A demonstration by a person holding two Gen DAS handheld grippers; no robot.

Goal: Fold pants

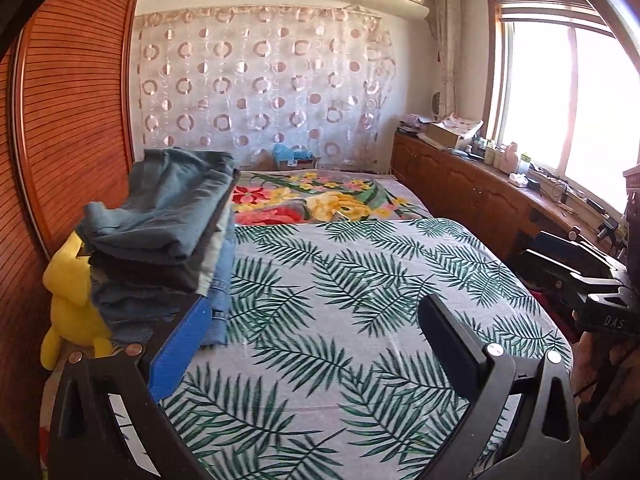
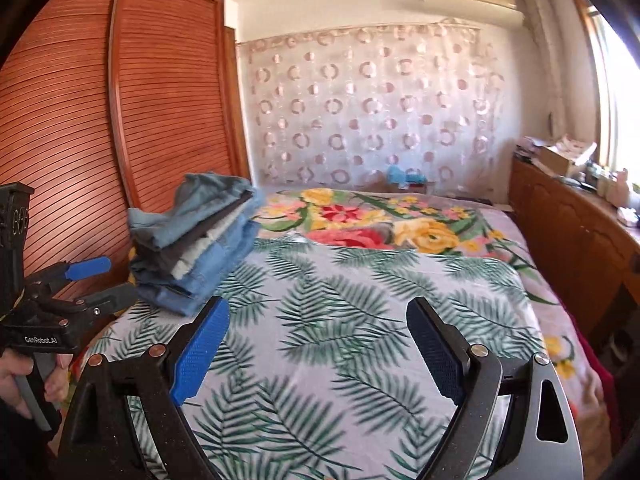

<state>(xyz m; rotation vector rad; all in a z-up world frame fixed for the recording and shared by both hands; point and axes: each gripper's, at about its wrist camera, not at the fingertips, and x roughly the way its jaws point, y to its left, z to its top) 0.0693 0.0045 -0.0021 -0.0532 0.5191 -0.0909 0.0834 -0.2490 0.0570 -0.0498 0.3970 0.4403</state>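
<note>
- Sunlit bedroom: a bed (image 1: 360,280) under a palm-leaf sheet (image 2: 340,320) filled both views, with a floral blanket (image 2: 360,224) beyond it and a slatted wooden wardrobe (image 2: 80,140) on the left.
- Folded pants (image 1: 168,232) sat stacked at the bed's left edge, beside a yellow plush toy (image 1: 68,300).
- Left gripper (image 1: 320,344) hovered over the sheet, its jaws spread wide with nothing between them.
- Right gripper (image 2: 320,352) likewise stood wide apart and held nothing, near the stack but not touching it.
</note>
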